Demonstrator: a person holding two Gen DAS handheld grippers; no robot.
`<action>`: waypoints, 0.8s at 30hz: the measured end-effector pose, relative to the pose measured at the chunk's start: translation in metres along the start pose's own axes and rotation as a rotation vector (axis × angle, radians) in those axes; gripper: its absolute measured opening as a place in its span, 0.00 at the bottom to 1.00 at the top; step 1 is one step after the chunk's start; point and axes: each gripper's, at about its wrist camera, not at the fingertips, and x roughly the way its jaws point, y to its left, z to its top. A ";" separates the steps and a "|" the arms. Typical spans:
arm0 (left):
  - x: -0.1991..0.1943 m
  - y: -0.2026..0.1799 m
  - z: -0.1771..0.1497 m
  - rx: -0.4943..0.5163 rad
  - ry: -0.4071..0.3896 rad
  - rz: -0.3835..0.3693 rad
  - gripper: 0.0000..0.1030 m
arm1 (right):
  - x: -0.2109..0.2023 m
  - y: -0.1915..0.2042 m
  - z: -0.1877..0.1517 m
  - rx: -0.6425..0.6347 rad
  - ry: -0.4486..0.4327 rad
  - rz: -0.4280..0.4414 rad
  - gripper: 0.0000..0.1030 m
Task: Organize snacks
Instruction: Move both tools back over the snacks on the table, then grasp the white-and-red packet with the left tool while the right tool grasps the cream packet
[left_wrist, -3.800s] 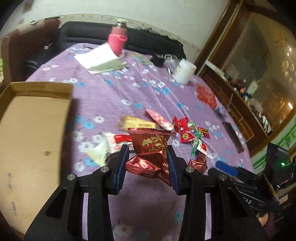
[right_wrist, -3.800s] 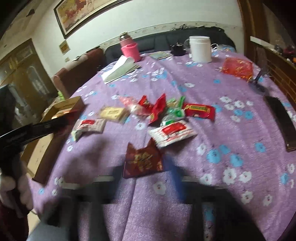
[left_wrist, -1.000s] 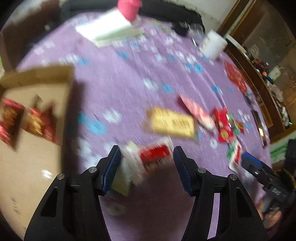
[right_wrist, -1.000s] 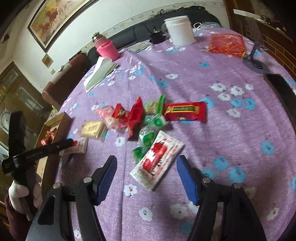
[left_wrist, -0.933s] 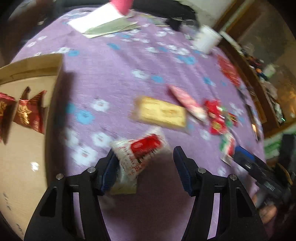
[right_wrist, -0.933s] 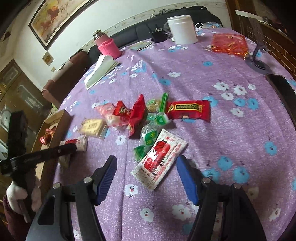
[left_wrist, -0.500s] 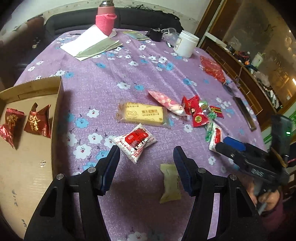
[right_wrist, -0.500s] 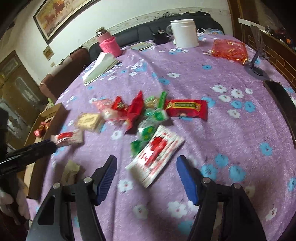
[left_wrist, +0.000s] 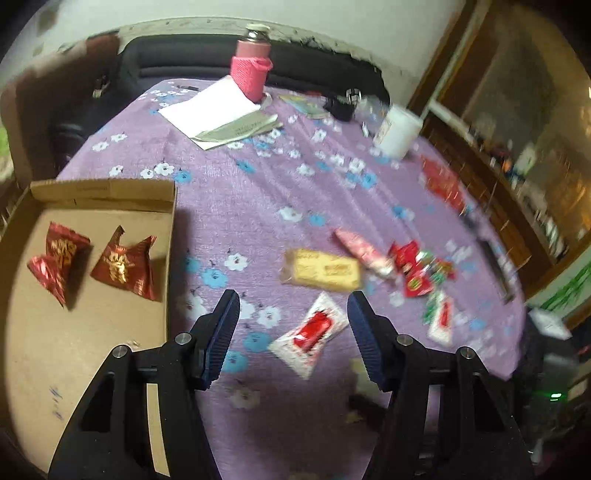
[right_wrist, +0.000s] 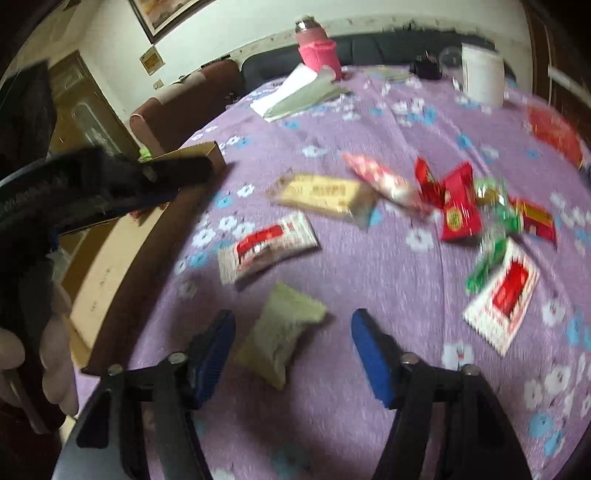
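Since half a second ago the right gripper (right_wrist: 291, 343) has swung left across the table, from over the red-and-white packet (right_wrist: 504, 293) to a pale green pouch (right_wrist: 280, 334), and its jaws have just been closing. The pouch lies between the blue fingers (right_wrist: 212, 350), which stand apart; whether the left pad touches its edge the blur hides. The left gripper (left_wrist: 293, 332) hangs above a second red-and-white packet (left_wrist: 310, 334), fingers apart and gripping nothing, the packet flat on the cloth between them.

An open cardboard box (left_wrist: 103, 192) sits at the table's left edge, its right wall close to the left gripper's left finger. Two dark red foil snacks (left_wrist: 123, 264) lie in its far half, apart from each other; the near half of its floor is bare. Bare cloth runs between the box and the snacks.

On the purple flowered tablecloth (left_wrist: 258, 192), further right, lie a yellow bar (left_wrist: 321, 269), a pink wrapper (left_wrist: 364, 251) and a cluster of red and green sweets (left_wrist: 421, 269). At the far side stand a pink-sleeved flask (left_wrist: 251, 70) on white papers (left_wrist: 218, 110) and a white jar (left_wrist: 399, 133). A dark sofa (left_wrist: 306, 66) backs the table; wooden cabinets fill the room's right.
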 end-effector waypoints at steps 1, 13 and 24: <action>0.005 -0.003 -0.001 0.026 0.013 0.005 0.59 | 0.003 0.002 0.001 -0.018 0.008 -0.020 0.40; 0.057 -0.052 -0.035 0.380 0.086 0.179 0.59 | -0.024 -0.030 -0.015 -0.022 0.011 -0.070 0.30; 0.031 -0.052 -0.040 0.270 0.073 0.018 0.22 | -0.042 -0.036 -0.018 0.023 -0.025 0.031 0.26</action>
